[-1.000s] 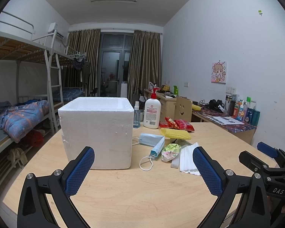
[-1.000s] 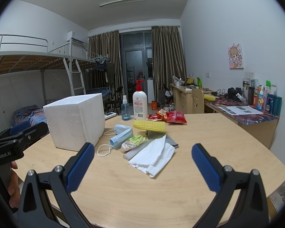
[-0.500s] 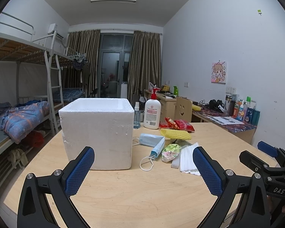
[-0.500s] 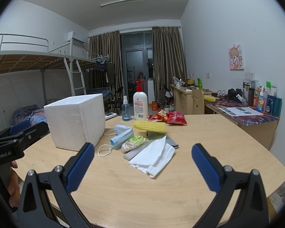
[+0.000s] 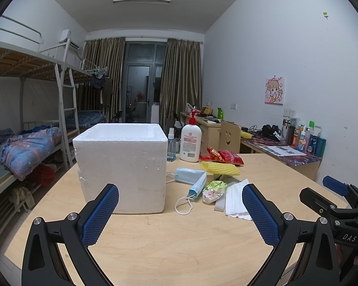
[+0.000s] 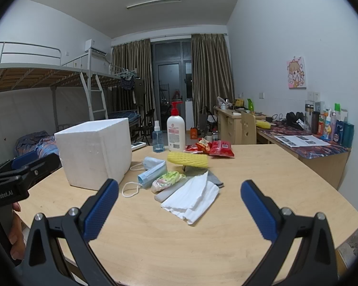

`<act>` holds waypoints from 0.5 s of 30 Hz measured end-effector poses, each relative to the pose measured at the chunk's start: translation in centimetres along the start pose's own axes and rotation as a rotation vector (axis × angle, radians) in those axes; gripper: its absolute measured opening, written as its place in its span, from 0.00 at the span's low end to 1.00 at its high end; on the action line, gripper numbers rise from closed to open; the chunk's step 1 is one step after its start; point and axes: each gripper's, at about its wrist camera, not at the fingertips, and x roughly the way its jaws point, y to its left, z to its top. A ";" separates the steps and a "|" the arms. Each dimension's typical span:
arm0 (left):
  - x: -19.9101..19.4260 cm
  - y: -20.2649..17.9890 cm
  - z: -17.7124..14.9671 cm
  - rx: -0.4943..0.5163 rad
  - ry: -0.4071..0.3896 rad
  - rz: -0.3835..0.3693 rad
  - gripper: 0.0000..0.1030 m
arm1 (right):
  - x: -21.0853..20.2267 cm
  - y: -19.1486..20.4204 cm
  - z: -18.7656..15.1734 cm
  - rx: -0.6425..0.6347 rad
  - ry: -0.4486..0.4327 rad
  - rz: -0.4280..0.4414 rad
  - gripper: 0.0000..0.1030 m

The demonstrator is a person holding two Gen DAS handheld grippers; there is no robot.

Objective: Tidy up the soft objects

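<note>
Soft objects sat just right of the foam box [image 5: 121, 169] on the surface [image 6: 202, 243]: white folded cloth [image 6: 193, 200], yellow foam net [image 6: 187, 159], blue masks [image 6: 152, 170]. All looked light and floppy, so I'd pinch the cloth mid-fold. Both grippers, left [image 5: 180, 212] and right [image 6: 179, 211], had fingers spread wide, empty. Plenty of bare room near the front edge.

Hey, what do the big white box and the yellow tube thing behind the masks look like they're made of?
White box: looks like expanded polystyrene foam, matte, with a pebbly surface and crumbly edges. Yellow tube: probably soft foam netting, like a fruit sleeve, going by its open mesh pattern.
</note>
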 end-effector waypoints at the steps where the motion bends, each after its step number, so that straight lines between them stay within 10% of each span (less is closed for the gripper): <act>1: 0.0 0.0 0.0 0.001 0.000 0.000 1.00 | 0.1 0.0 0.1 0.000 0.001 0.000 1.00; 15: 1.2 -0.1 0.6 0.004 0.017 0.002 1.00 | 2.2 -0.7 0.9 0.000 0.031 0.005 1.00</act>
